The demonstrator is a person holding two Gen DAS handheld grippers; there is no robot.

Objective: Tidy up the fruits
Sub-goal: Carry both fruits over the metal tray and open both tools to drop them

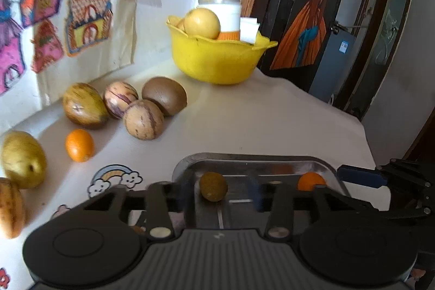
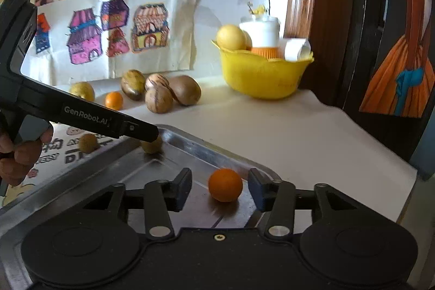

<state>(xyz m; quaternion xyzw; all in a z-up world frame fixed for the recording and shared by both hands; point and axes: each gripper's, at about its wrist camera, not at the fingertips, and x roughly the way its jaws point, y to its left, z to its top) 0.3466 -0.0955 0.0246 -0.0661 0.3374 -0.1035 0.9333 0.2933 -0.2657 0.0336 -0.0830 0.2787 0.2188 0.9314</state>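
A small orange fruit (image 2: pixel 225 184) sits in the metal tray (image 2: pixel 190 151), right between the fingers of the right gripper (image 2: pixel 220 189). The jaws are spread apart and do not touch the fruit. There is a gap on each side of it.

A small yellow-green fruit (image 1: pixel 213 186) also sits in the tray, at the far end from the orange one. The left gripper (image 1: pixel 220 195) is over it. Its fingers look blurry, but the jaws are spread and nothing is pinched. From the right wrist view, the tip of the left gripper (image 2: pixel 141 131) is just above that fruit (image 2: pixel 151 146). A person's hand (image 2: pixel 19 154) holds that gripper.

The tray rests on a white surface (image 2: pixel 299 132). One more small yellow-green fruit (image 2: pixel 87 143) lies just outside the tray on some stickers.

Farther back, by the wall, is a bunch of bigger striped brown fruits (image 1: pixel 144 119). Near them are another small orange fruit (image 1: pixel 79 145) and a yellow fruit (image 1: pixel 24 159).

A yellow bowl (image 1: pixel 217 59) stands at the back of the surface. It holds a big yellow fruit (image 1: pixel 201 23) and a white jar (image 1: pixel 228 12).

Colourful drawings of houses (image 2: pixel 108 26) hang on the wall.
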